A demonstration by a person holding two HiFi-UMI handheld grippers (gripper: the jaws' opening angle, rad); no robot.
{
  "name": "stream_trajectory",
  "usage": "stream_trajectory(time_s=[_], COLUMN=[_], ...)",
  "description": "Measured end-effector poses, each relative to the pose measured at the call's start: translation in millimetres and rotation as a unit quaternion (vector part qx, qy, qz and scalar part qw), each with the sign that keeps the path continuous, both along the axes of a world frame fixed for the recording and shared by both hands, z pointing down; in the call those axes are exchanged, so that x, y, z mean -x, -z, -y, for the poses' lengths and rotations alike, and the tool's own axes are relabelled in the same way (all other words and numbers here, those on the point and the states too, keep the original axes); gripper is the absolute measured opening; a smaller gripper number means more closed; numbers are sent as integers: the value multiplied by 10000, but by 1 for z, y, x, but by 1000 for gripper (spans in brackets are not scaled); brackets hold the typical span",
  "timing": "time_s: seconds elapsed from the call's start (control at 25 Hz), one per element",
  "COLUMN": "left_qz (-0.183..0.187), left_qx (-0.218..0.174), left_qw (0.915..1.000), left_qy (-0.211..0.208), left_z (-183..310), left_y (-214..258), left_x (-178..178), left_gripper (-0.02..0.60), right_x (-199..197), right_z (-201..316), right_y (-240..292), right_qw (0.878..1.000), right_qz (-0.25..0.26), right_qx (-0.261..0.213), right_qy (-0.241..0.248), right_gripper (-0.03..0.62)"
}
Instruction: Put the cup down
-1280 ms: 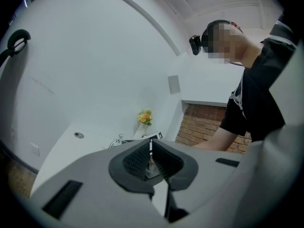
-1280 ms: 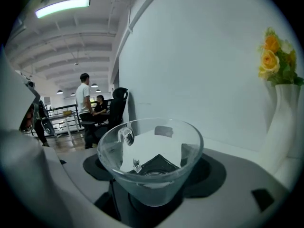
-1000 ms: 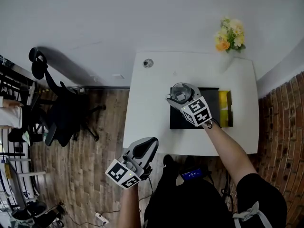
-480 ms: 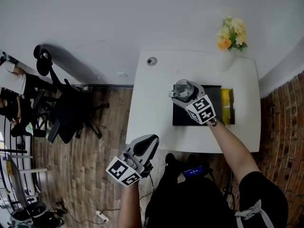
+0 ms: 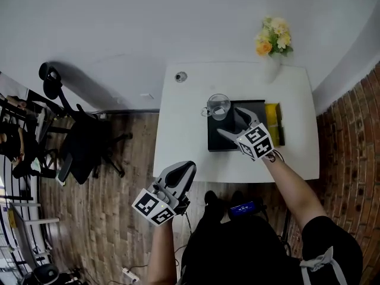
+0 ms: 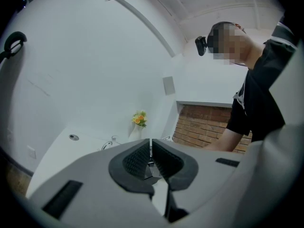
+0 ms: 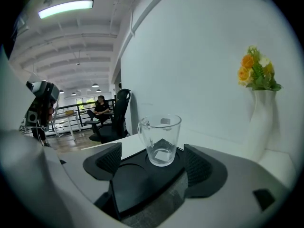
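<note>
Clear glass cup [image 7: 160,139] sits free at 12 o'clock of the spread-open right claw [image 7: 156,161]; next, probably back away.

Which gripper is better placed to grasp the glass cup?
Right: the right gripper is open with the cup just beyond its jaws; the left gripper is shut and far from it.
</note>
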State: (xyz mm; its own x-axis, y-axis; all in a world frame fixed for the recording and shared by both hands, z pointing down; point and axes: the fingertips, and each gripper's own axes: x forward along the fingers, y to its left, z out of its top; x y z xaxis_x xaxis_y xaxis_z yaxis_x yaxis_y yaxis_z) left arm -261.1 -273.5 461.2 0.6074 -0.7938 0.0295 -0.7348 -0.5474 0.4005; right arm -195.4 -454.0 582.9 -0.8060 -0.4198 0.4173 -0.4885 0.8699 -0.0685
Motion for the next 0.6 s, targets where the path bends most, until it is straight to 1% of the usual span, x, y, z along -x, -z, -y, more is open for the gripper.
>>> stream_trajectory(time_s=[0.24, 0.36, 0.48, 0.6], left_qz=[-84, -93, -107, -117], left_qx=[-87, -112, -136, -163], left_qw=[9997, 9994, 9989, 9985], left_qy=[-195, -326, -433, -505], left_z=[-2, -2, -3, -2], left_y=[3, 4, 4, 6], left_x=[-19, -30, -39, -46], left_gripper=[8, 8, 8, 8], right_x=[-28, -40, -51, -61], right_z=[-17, -24, -36, -46], right_y=[26, 41, 61, 84], right_qw=[9992, 9972, 9926, 9860], right_qz=[295, 580, 1007, 1453], right_qx=[130, 337, 568, 702], right_qy=[-215, -322, -366, -416], right_gripper=[413, 407, 359, 309])
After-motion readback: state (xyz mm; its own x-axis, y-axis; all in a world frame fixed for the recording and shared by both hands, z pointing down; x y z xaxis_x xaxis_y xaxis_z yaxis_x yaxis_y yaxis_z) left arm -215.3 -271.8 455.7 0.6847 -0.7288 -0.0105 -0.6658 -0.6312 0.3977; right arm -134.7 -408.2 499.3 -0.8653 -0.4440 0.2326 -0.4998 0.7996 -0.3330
